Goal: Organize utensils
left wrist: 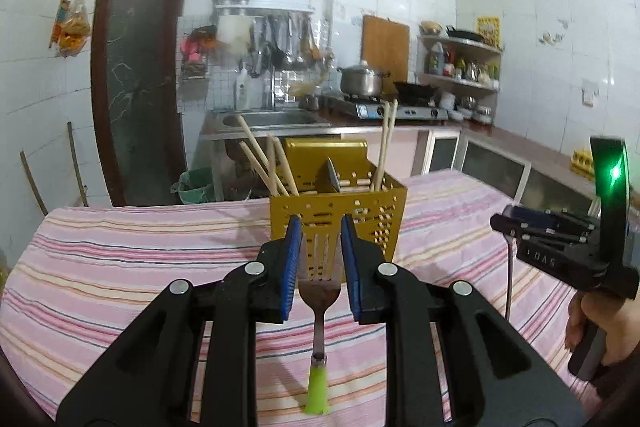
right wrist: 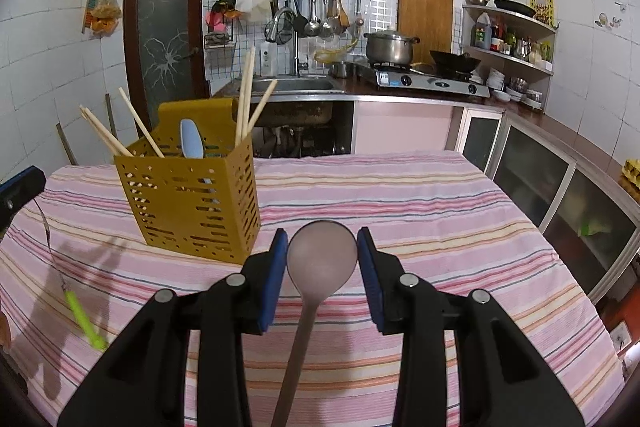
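- Left wrist view is showing the left claw (left wrist: 320, 251) clamping a fork (left wrist: 320, 279) by its tines, green handle hanging down toward the desk (left wrist: 120, 267).
- Just ahead of this claw, the yellow caddy (left wrist: 340, 219) is standing with chopsticks (left wrist: 264, 163) leaning out of it.
- To do the step well, I judge the fork is needing a lift above the rim, then a lowering handle-first into a free compartment, clear of the chopsticks.
- Right wrist view is showing the right claw (right wrist: 322, 259) gripping a spoon (right wrist: 320, 259) across its bowl, handle trailing back.
- Caddy is sitting ahead-left of this claw; waiting its turn is probably avoiding a collision.
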